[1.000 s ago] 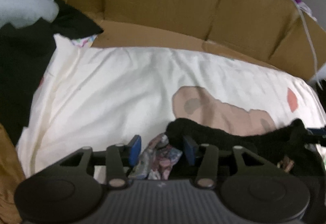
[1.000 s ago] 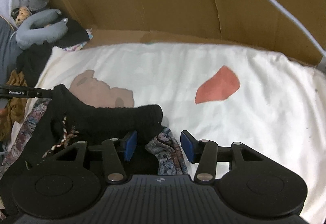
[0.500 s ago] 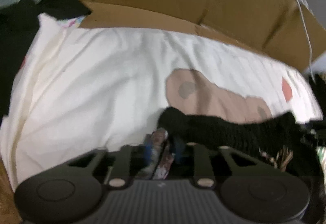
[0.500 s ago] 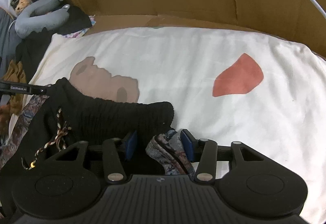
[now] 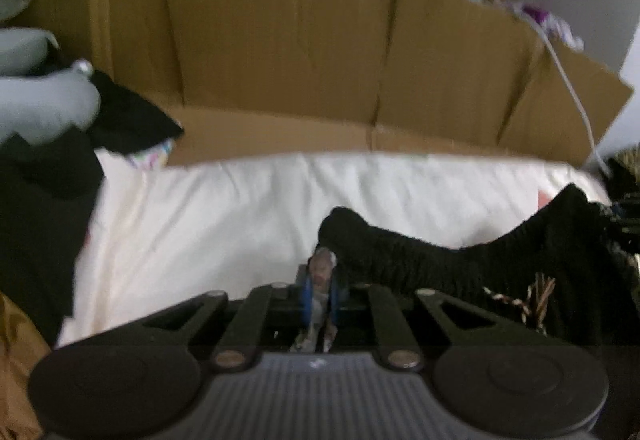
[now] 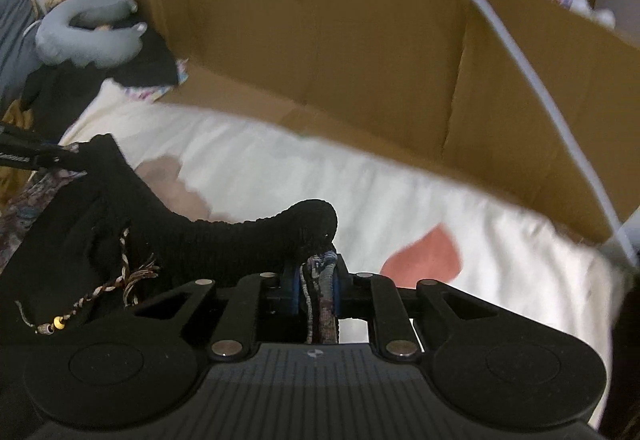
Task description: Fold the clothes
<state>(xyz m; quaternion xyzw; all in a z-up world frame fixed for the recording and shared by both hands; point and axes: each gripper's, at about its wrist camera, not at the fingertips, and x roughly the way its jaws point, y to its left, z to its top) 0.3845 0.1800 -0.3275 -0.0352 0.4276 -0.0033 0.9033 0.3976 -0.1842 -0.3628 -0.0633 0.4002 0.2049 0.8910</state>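
Jaws that stood apart a second ago are now together: the left hand-held gripper [image 5: 320, 290] and right hand-held gripper [image 6: 318, 282] each clamp a patterned corner of the black-waistband garment [image 6: 224, 244]. It hangs between them at lower centre above the cream bedsheet [image 6: 280, 176], probably lifted for folding.

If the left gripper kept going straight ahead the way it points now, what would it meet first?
Probably the cream bedsheet just beyond the patterned garment that the left gripper clamps; farther on stands the cardboard wall. Blur leaves depth uncertain.
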